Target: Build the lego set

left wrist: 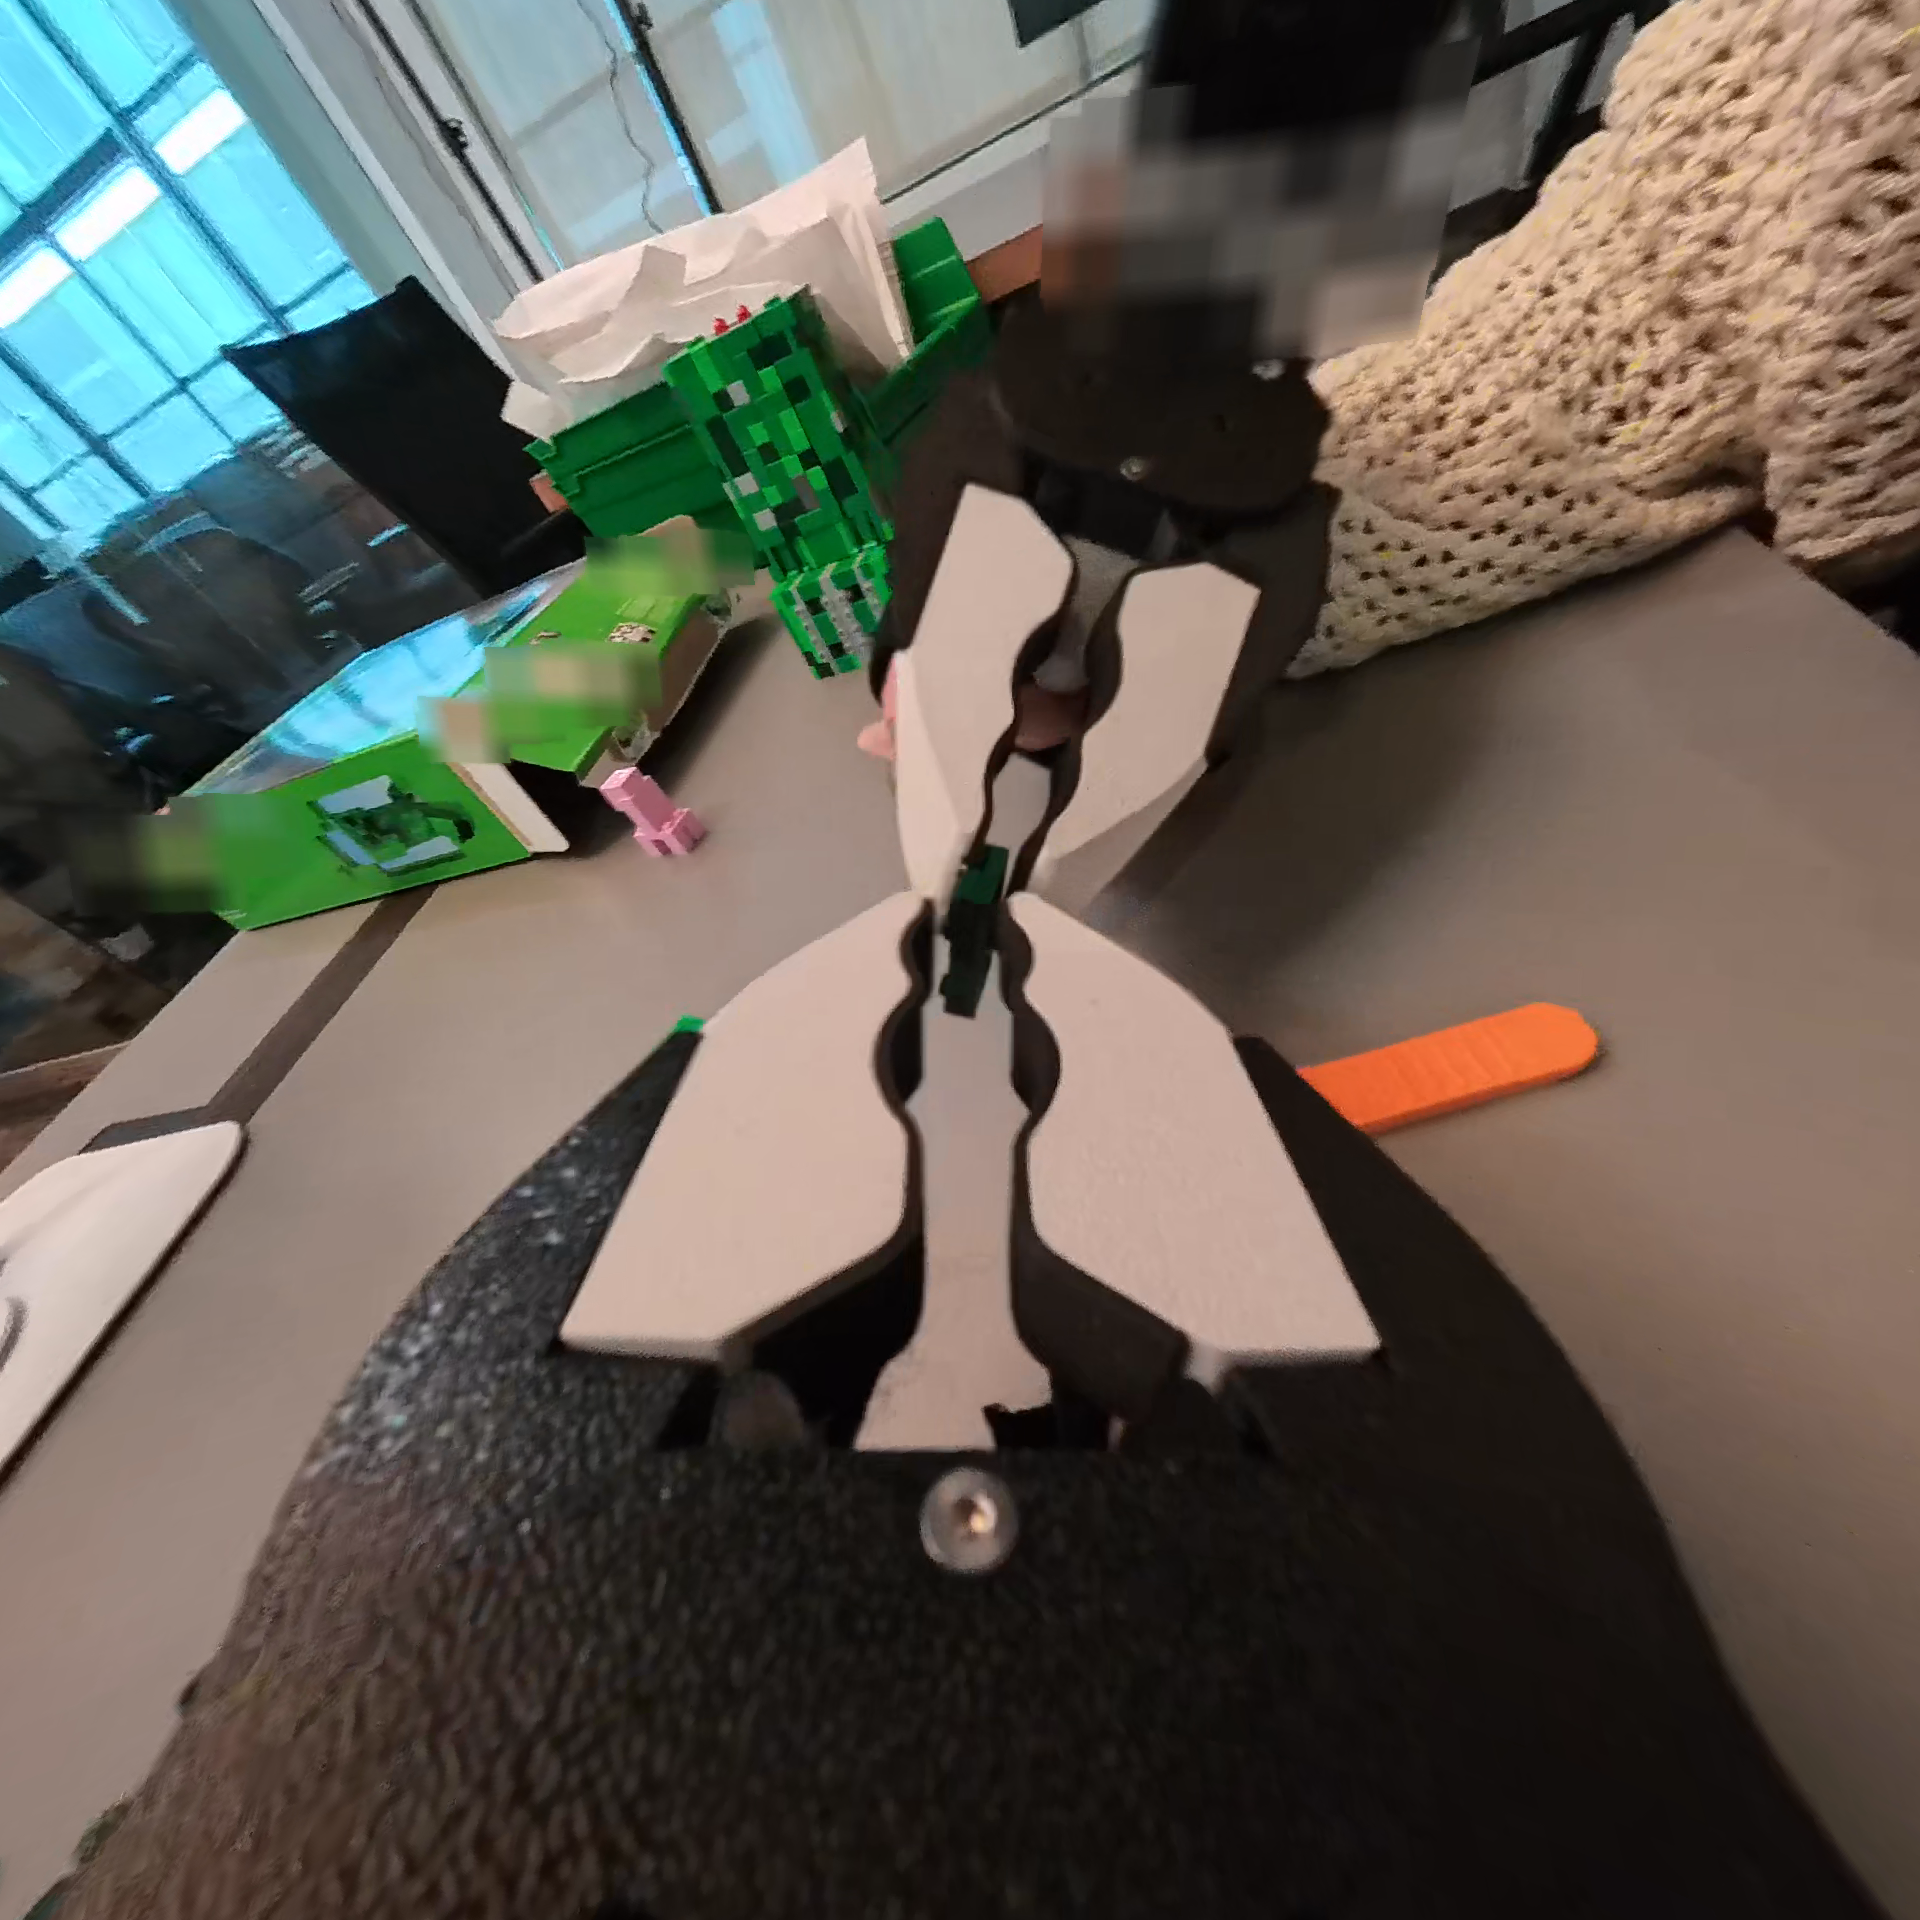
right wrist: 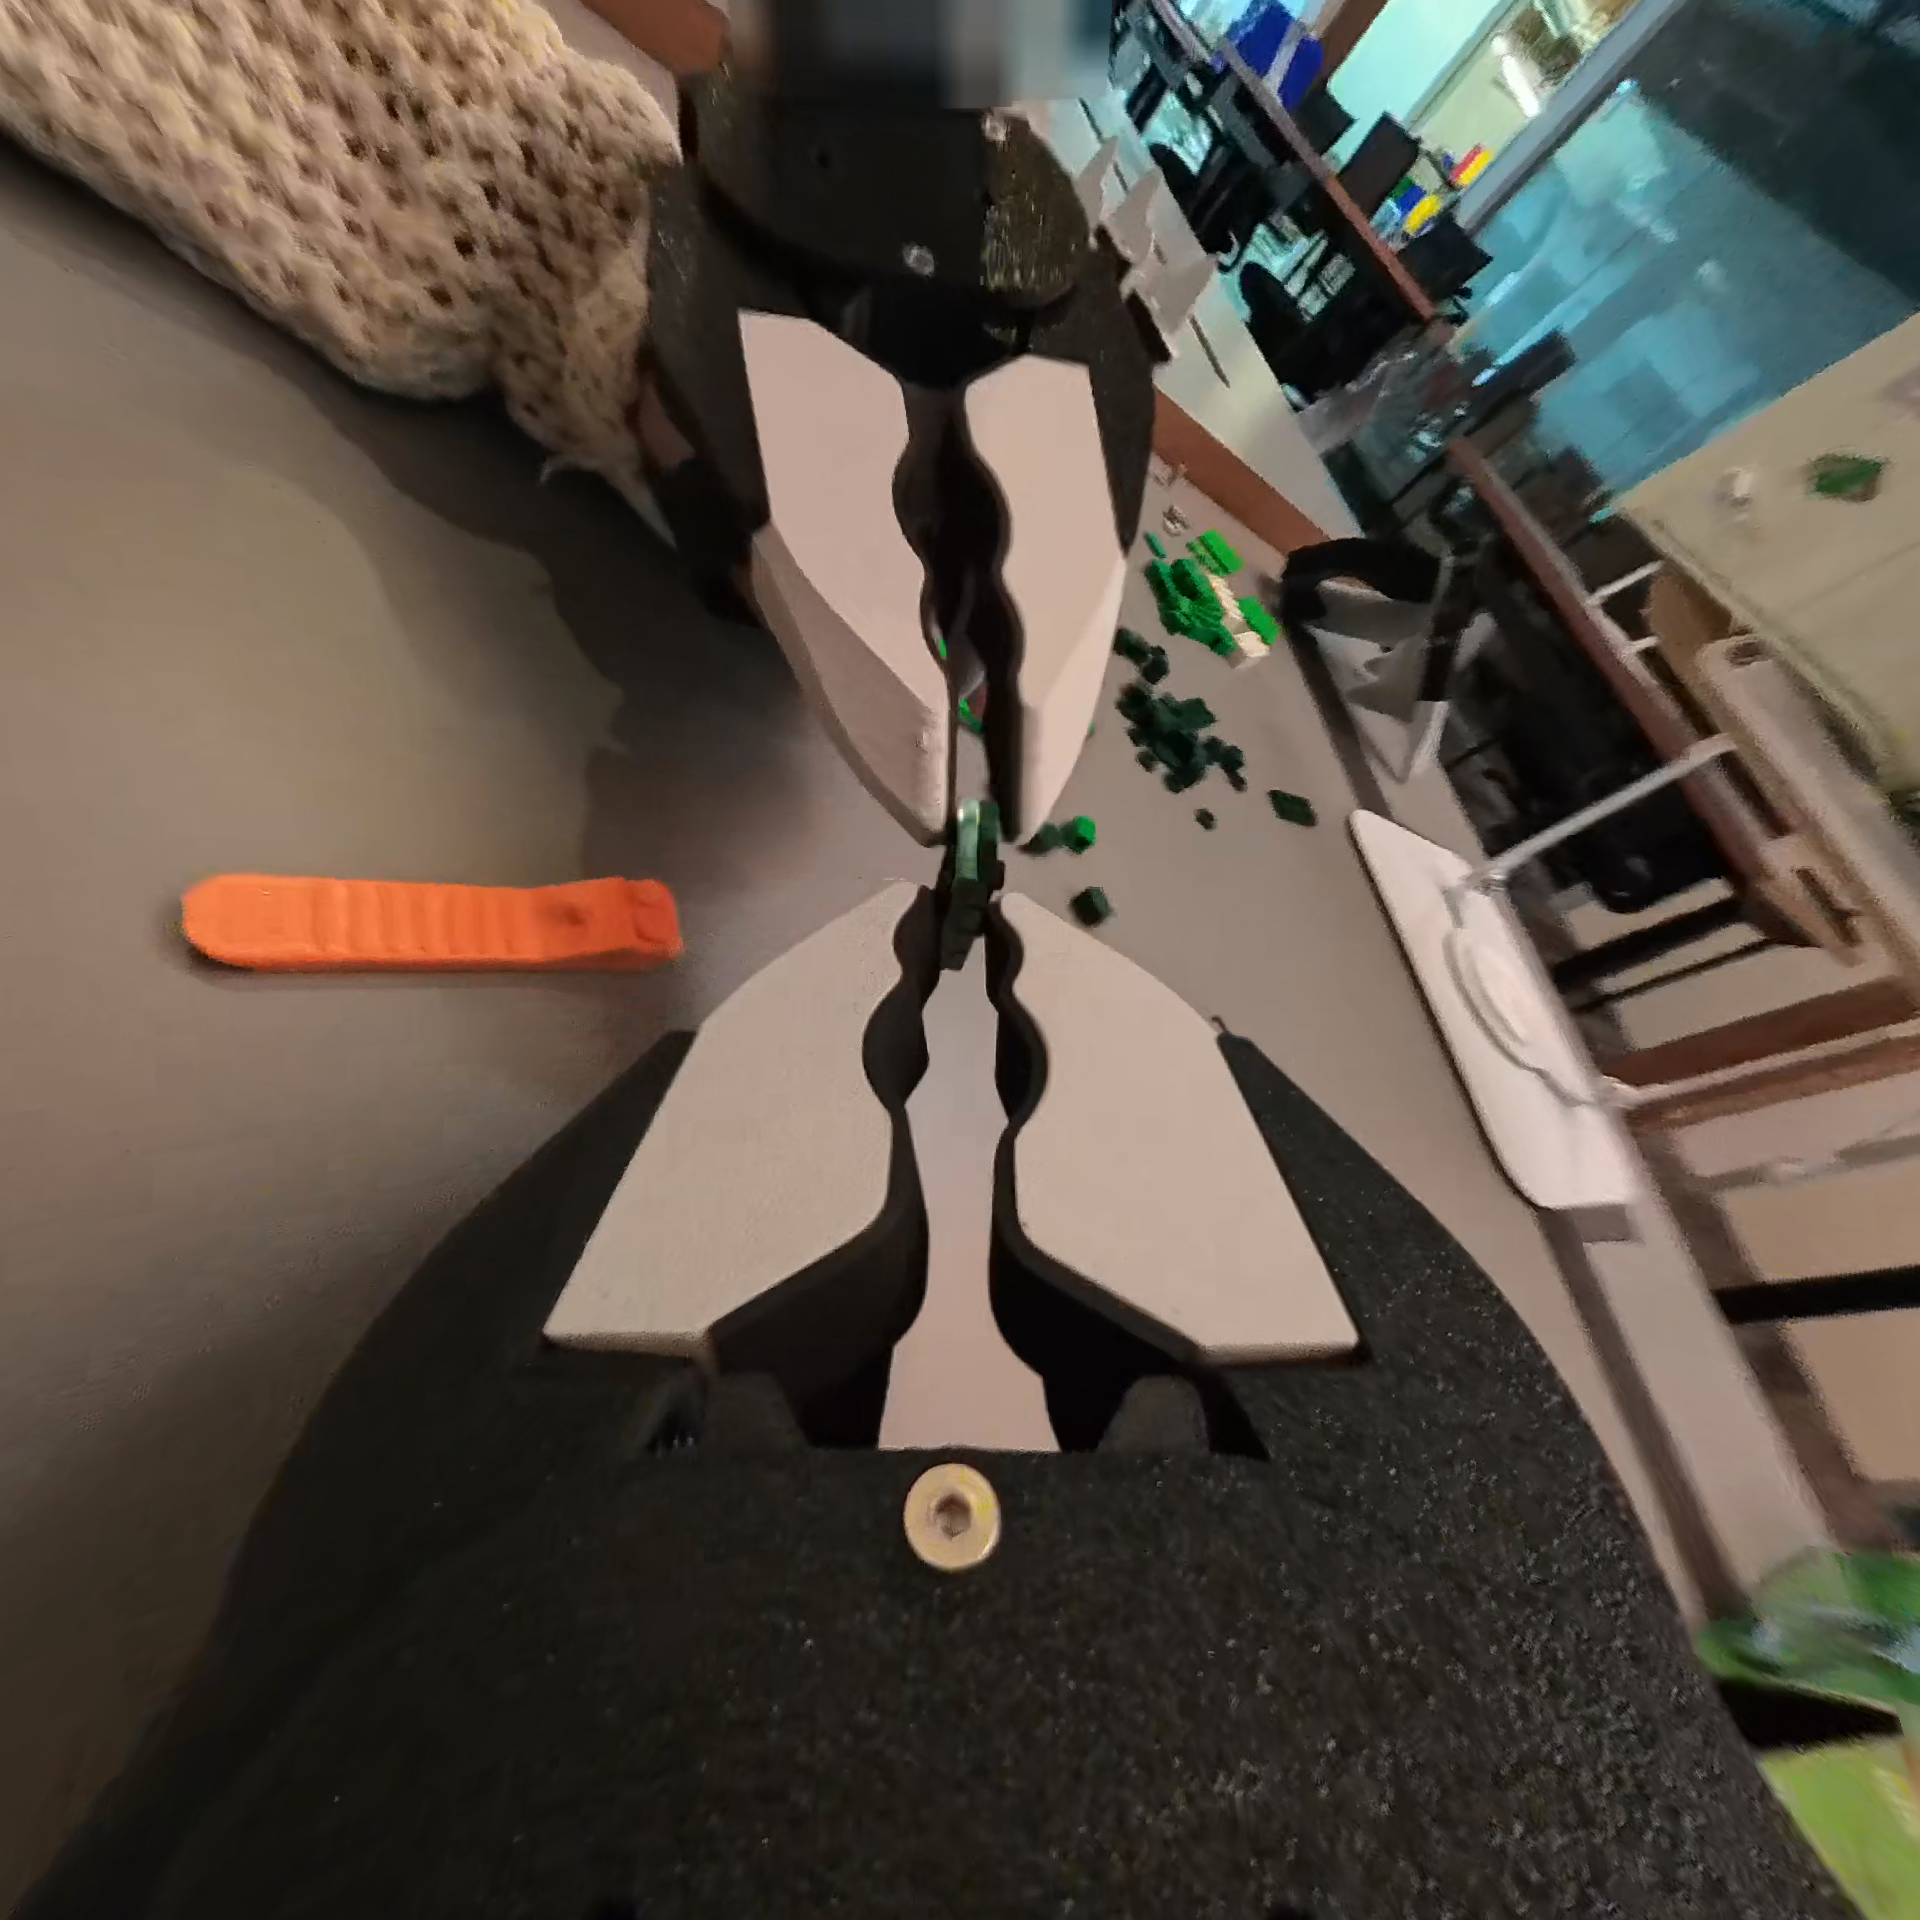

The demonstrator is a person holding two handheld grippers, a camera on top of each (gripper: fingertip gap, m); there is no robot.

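- The grey table carried everything: a green set box at the far left of the left wrist view, and behind it a green tray stuffed with white paper.
- A person's cream knitted sleeve rested on the table behind the right gripper.
- The built green figure stood tilted in that wide-angle view beside the tray, well apart from both grippers.
- An orange brick separator lay flat on the table, near the grippers but touching nothing.
- A scatter of loose green bricks lay beyond the left gripper in the right wrist view; a small pink figure sat near the box.
- The left gripper and the right gripper met tip to tip above the table, each with its 2 fingers drawn together on the dark green piece.
- That piece looked like a short stack of small bricks, or 2 pieces being joined; blur hid which.
- It sat at the very tips of both pairs of fingers, upright between them, 1 end in each grip.
- Judgement: it is light, stiff and smooth-sided, so it could twist or pop out under a pinch at the tips.
- Judgement: hold by the flat side walls, leave the studs and underside free, and press straight along the stud axis.
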